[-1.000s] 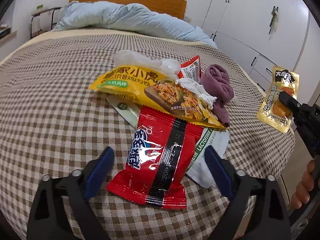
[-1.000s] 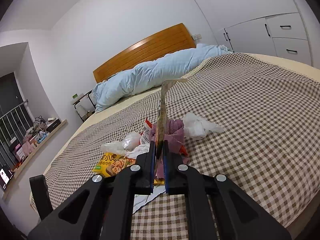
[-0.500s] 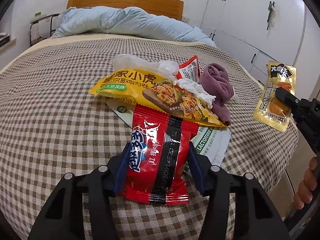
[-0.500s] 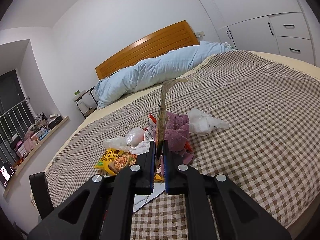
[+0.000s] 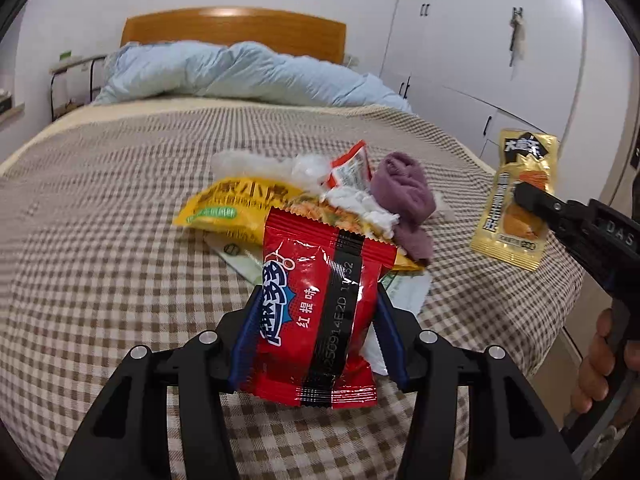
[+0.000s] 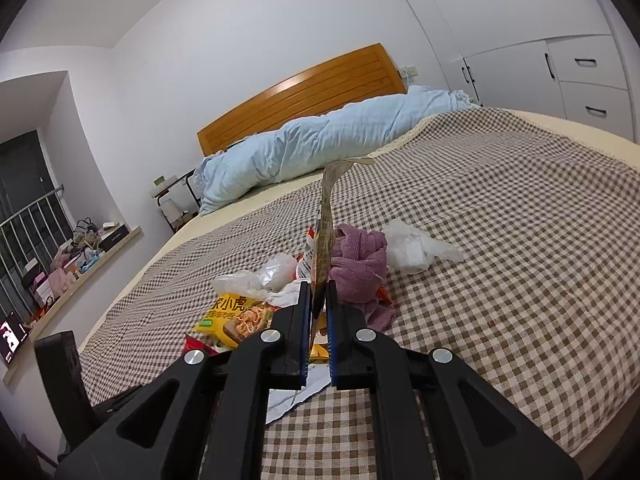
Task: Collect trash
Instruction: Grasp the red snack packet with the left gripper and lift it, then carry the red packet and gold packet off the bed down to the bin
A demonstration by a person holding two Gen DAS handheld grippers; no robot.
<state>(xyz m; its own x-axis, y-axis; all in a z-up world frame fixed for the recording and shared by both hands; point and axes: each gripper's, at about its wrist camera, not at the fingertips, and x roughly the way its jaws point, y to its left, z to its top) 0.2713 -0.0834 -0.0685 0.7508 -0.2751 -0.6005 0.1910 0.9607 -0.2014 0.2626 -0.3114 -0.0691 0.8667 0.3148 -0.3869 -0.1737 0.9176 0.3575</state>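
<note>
1. The left claw [image 5: 318, 332] grips a red snack packet [image 5: 316, 316] at lower centre of the left wrist view, its blue pads [image 5: 246, 336] pressed against both sides; the packet is lifted off the checked bed cover [image 5: 100, 240].
2. The right claw [image 6: 318, 336] is pinched narrow on a gold sauce sachet [image 6: 325, 224], which stands edge-on up the middle of the right wrist view. From the left wrist view the same sachet shows at right, held in the air above the bed's edge.
3. Behind the red packet the rest of the trash lies in a pile mid-frame: a yellow food bag [image 5: 228, 208], crumpled white plastic [image 5: 256, 162], a small red-and-white sachet [image 5: 352, 166], and a white pouch [image 5: 404, 292] underneath.
4. A purple cloth [image 5: 408, 204] touches the pile's right side.
5. A pale blue duvet [image 5: 240, 76] lies bunched along the wooden headboard [image 5: 236, 26] at the top.
</note>
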